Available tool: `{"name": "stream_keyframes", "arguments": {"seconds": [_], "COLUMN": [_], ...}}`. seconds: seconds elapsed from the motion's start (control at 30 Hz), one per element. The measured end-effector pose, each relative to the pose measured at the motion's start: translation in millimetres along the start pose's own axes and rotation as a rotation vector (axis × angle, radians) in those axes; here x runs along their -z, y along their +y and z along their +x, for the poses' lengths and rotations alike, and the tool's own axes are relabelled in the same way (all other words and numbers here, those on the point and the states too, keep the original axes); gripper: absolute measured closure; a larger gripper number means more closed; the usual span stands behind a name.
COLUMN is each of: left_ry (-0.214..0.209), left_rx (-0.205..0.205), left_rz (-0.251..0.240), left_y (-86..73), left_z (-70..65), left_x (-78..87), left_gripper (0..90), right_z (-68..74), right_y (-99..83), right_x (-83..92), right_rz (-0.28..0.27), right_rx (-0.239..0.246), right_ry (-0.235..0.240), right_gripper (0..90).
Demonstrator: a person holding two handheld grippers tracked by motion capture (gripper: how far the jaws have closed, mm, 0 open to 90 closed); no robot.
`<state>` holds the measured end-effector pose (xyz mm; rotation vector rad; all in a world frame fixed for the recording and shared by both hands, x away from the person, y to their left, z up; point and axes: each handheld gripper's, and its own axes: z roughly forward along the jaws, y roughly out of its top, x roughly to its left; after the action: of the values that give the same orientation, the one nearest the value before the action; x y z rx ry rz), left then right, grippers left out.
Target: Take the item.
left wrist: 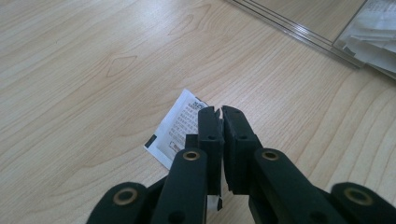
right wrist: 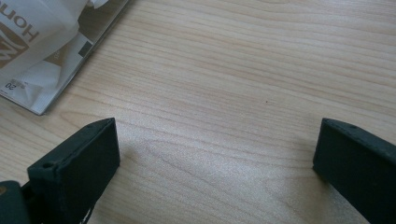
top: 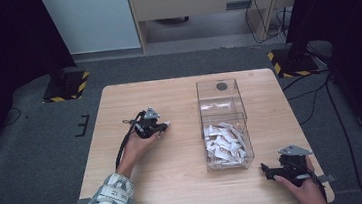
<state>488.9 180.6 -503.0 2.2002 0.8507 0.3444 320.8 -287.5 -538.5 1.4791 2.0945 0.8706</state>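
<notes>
High view: the left hand-held gripper (top: 164, 127) rests beside a clear box (top: 224, 128) on the bench (top: 176, 183). Left gripper view: its jaws pinch a white sachet (left wrist: 180, 126). Right gripper view: the right hand-held gripper (right wrist: 217, 154) stands spread, holding nothing.

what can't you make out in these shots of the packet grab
- Packet, left gripper view: the black fingers cover its near edge, so whether the pads press on it is unclear; its print is too small to read.
- Left gripper, high view: too small to show the packet clearly.
- Clear box, right gripper view: cut off by the top-left edge, so the lettering on the packets inside is partial.
- Right gripper: fingers wide apart over bare table.
</notes>
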Motion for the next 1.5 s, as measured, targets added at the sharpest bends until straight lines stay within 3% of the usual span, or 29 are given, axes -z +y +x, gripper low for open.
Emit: {"name": "stream_keyframes", "arguments": {"seconds": [0.2, 0.47, 0.93, 1.13, 1.5], "left_ry": [-0.007, 0.013, -0.022, -0.048, -0.022], "left_rx": [-0.007, -0.02, -0.038, -0.045, -0.062], "left_rz": [-0.018, -0.052, -0.075, -0.088, -0.063], "left_y": [2.3, 7.7, 16.7, 15.3, -5.9], "left_z": [-4.1, -11.8, -29.3, -41.4, -52.9], "left_x": [1.0, 7.6, 20.8, 31.2, 45.0], "left_gripper": [78.7, 51.8, 14.8, 7.6, 6.0], "right_z": [0.0, 0.1, 0.1, 0.1, 0.1], "right_y": [0.0, 0.0, 0.0, 0.0, 0.0], "right_x": [0.0, 0.0, 0.0, 0.0, 0.0], "right_rz": [0.0, 0.0, 0.0, 0.0, 0.001], "right_rx": [0.0, 0.0, 0.0, 0.0, 0.0], "right_ry": [0.0, 0.0, 0.0, -0.001, -0.001], "right_gripper": [0.8, 0.9, 0.9, 0.8, 0.9]}}
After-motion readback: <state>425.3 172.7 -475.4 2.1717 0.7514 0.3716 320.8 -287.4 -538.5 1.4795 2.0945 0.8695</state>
